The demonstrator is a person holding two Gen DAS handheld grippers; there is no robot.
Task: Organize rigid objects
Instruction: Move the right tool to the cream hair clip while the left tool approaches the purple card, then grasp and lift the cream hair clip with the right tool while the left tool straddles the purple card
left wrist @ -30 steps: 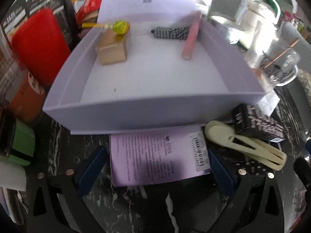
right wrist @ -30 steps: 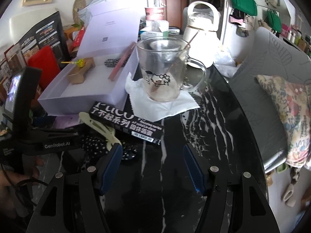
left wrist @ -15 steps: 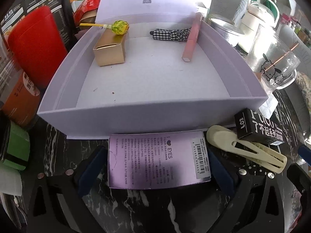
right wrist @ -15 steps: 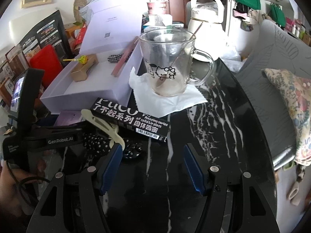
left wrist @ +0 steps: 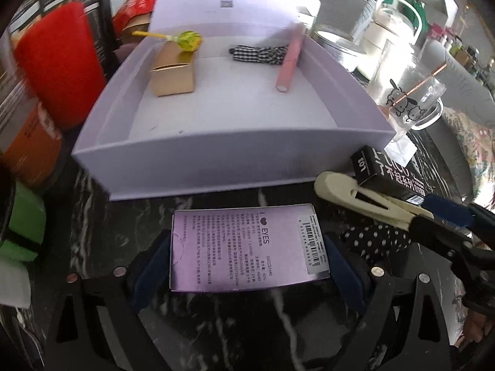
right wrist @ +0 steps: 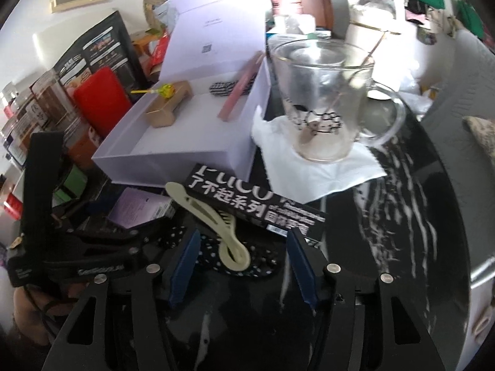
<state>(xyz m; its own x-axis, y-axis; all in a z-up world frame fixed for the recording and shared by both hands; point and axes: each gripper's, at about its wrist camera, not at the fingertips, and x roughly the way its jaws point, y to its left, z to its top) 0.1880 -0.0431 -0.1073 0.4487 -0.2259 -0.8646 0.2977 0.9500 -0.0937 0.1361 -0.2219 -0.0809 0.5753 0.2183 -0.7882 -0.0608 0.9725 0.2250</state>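
Note:
A purple box [left wrist: 249, 247] printed "EYES" lies between the fingers of my left gripper [left wrist: 247, 266]. The jaws are closing and both pads rest against its sides. Ahead stands the open lilac tray [left wrist: 216, 160], holding a kraft box [left wrist: 173, 74], a lollipop [left wrist: 188, 40], a checked cloth [left wrist: 260, 54] and a pink stick [left wrist: 289, 61]. My right gripper [right wrist: 243, 262] is closing around the tail of a cream hair clip [right wrist: 210, 213], its pads clear of it. The clip lies on a polka-dot cloth [right wrist: 247, 266], beside a black carton [right wrist: 256, 204].
A glass mug [right wrist: 324, 102] stands on a white napkin [right wrist: 324, 176] right of the tray, with a white kettle [right wrist: 371, 9] behind. A red container [left wrist: 58, 61], jars and a green item [left wrist: 24, 225] crowd the left. The black marble table [right wrist: 386, 247] curves away on the right.
The left gripper drew back from the tray with the purple box, leaving a gap, and its jaws narrowed. The right gripper moved in over the hair clip and narrowed too.

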